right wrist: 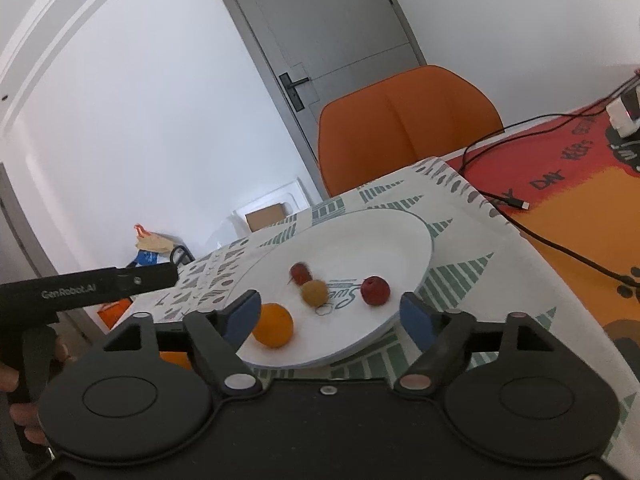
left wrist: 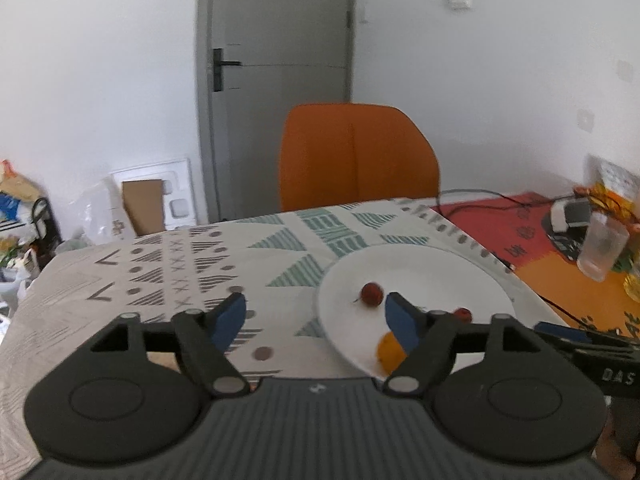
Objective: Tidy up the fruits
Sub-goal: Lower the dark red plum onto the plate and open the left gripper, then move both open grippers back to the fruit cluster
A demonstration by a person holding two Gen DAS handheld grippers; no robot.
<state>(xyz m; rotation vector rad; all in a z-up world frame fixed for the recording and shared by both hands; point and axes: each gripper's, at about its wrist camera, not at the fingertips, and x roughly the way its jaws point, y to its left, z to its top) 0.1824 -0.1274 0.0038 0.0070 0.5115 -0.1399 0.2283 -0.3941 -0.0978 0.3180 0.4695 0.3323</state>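
Observation:
A white plate (right wrist: 416,248) lies on the patterned tablecloth. It holds an orange (right wrist: 273,325), a yellow-brown fruit (right wrist: 315,293), a small dark red fruit (right wrist: 301,273) and a red fruit (right wrist: 375,290). My right gripper (right wrist: 328,304) is open just above the plate's near rim, with nothing between its blue pads. In the left wrist view the plate (left wrist: 440,276) is on the right, with a red fruit (left wrist: 372,293), another red one (left wrist: 464,314) and the orange (left wrist: 390,354), which is partly hidden. My left gripper (left wrist: 315,302) is open over the plate's left edge and holds nothing.
An orange chair (left wrist: 356,160) stands at the table's far side, in front of a grey door (left wrist: 280,80). To the right, a red and orange mat (right wrist: 580,184) carries a black cable (right wrist: 560,244). A clear cup (left wrist: 602,246) stands on it. Clutter sits on the floor at left.

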